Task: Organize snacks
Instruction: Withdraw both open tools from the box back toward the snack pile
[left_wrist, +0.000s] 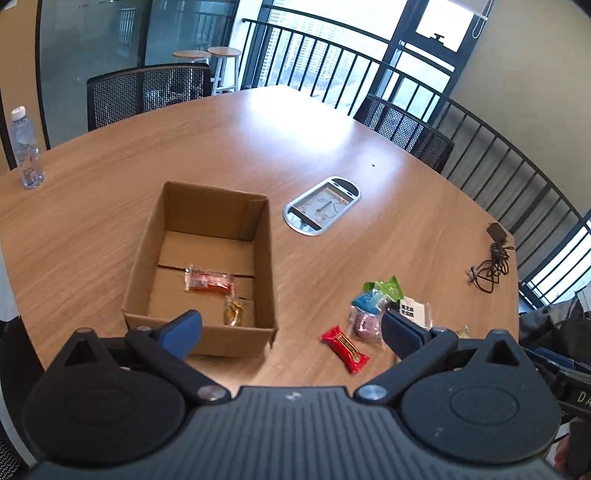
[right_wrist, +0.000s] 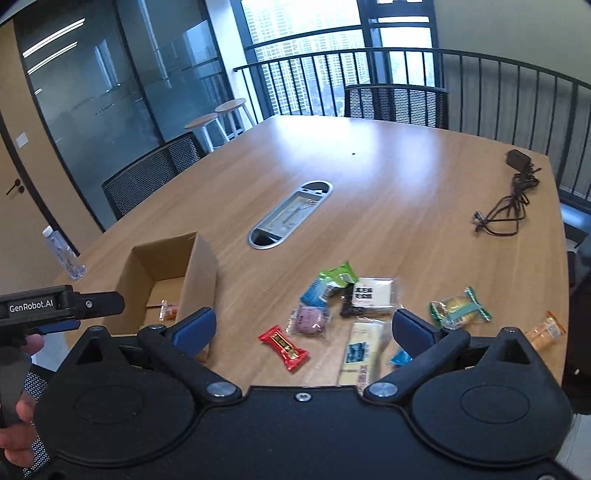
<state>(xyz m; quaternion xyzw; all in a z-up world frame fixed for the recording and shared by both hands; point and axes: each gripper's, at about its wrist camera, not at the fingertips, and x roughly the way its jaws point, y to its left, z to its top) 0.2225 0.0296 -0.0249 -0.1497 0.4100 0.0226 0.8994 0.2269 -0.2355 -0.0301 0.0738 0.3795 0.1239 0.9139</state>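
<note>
1. The wooden table (left_wrist: 369, 155) carries everything
2. The cardboard box (left_wrist: 258, 236) sits ahead of my left tongs (left_wrist: 291, 332), an orange packet (left_wrist: 208, 280) and a gold one (left_wrist: 233, 312) inside
3. My left tongs gape wide, empty
4. My right tongs (right_wrist: 303, 326) gape too, empty, above the loose snacks
5. The red packet (right_wrist: 284, 347) lies between their fingers, untouched

Cardboard box (left_wrist: 207, 258): plain brown.
Snack at 6 o'clock of pile (right_wrist: 283, 348): red, gold print.
Snack at 12 o'clock (right_wrist: 338, 275): green.
Table (left_wrist: 258, 147): wood-grain tan.
Chair (left_wrist: 147, 92): black mesh.
</note>
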